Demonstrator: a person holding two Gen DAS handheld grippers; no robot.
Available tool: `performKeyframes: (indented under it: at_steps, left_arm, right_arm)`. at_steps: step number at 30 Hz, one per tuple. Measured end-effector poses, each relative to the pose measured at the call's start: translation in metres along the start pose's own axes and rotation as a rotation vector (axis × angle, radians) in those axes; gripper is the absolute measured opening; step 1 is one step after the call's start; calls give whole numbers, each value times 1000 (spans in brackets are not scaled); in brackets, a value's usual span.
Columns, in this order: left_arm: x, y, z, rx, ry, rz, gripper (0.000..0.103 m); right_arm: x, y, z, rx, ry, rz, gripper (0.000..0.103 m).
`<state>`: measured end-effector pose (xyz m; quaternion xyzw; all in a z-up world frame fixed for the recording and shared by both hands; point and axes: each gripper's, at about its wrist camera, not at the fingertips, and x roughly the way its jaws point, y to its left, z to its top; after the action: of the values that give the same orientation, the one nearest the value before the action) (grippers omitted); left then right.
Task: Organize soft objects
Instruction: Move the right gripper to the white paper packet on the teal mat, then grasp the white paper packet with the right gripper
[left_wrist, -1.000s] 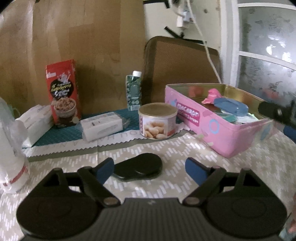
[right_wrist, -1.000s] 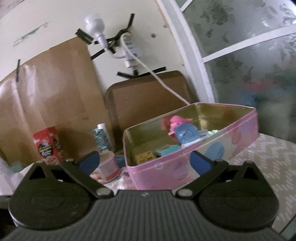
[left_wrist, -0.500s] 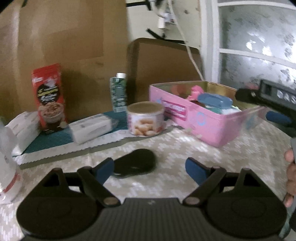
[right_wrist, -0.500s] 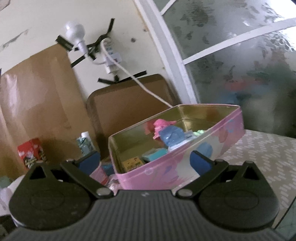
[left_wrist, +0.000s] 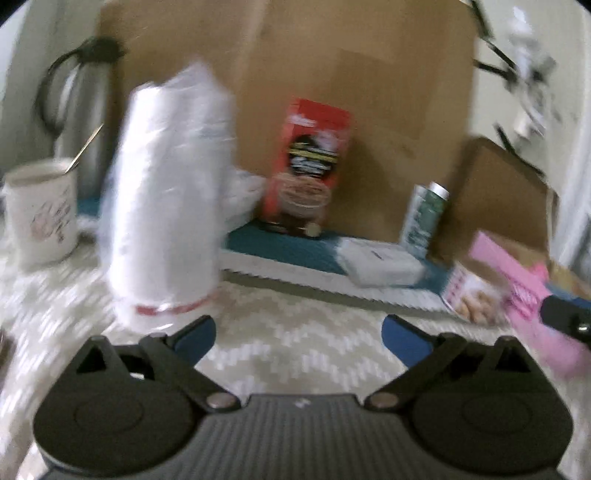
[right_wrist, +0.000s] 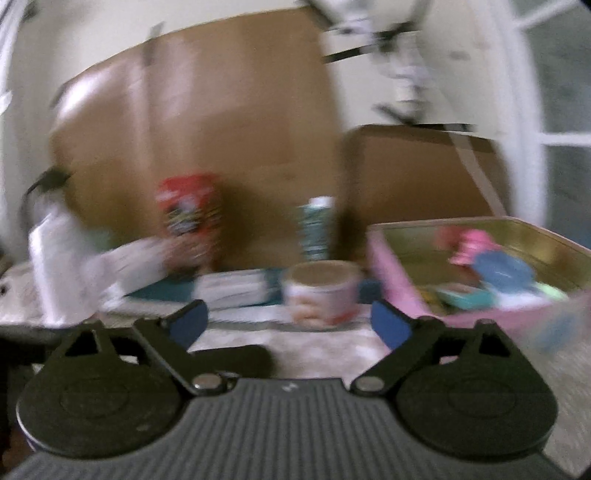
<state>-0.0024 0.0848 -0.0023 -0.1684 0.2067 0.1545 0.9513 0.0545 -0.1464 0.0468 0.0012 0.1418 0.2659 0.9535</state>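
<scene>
The frames are blurred by motion. My left gripper (left_wrist: 299, 339) hangs over the patterned tablecloth, its jaws opening with nothing between them. A tall white plastic-wrapped stack (left_wrist: 166, 203) stands just ahead to its left. My right gripper (right_wrist: 290, 326) faces the peanut can (right_wrist: 321, 291); its jaws are closing on nothing. A black oval pouch (right_wrist: 236, 363) lies on the cloth under its left finger. The pink tin (right_wrist: 399, 273) stands to the right, with a pink toy (right_wrist: 472, 245) and a blue toy (right_wrist: 502, 271) inside. The right gripper's tip (left_wrist: 565, 319) shows at the left wrist view's right edge.
A white mug (left_wrist: 40, 210) and a steel thermos (left_wrist: 81, 110) stand at the far left. Along the cardboard backing are a red box (left_wrist: 310, 166), a green bottle (left_wrist: 424, 218) and a white tissue pack (left_wrist: 380, 264). A window frames the right side.
Both views have swung left. The left view lost the black pouch and now faces the white stack and mug. The right view turned from the tin toward the can, and the pouch came into sight.
</scene>
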Motion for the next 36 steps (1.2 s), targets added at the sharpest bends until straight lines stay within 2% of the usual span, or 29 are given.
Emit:
performKeyframes:
  at_steps: [3,6,7,9,11,12,15,21,26,30,33,36]
  left_arm:
    - [2,6,1,-35,12,-4,100]
    - [0,5,1,-22,0,-7,102]
    - [-1,4,1,-17,-10,-6,102]
    - [-1,3,0,-9,-20,-2,102]
    - [-2,2,-1,-8,-29,-2,102]
    - [-1,3,-1,-9,-32,-2,102]
    - [-1,2,0,-11,-34,-3,102]
    - [0,3,1,-22,-37,-7,102]
    - [0,5,1,-29,-41,-7,102]
    - [0,5,1,-35,-43,-6,102]
    - [-1,5,1,-38,-43,-6,102]
    - [-1,5,1,-38,-43,-5,102]
  right_arm:
    - [35,12,20,-63,43,64,83]
    - [82,26,45,-105,112,131,83]
    - [99,31,50,-120,129,134,87]
    - [133,41,57,-161,167,131,98]
    - [166,49,59,-200,224,127,99]
    - [182,51,59,-211,270,122,103]
    - [224,54,57,-232,364,80,103]
    - [273,47,47,-210,533,0,103]
    - [281,46,45,-169,524,-36,103]
    - [275,46,49,-174,494,-26,103]
    - [268,47,51,-200,431,-48,103]
    - [267,51,47,-258,446,-46,103]
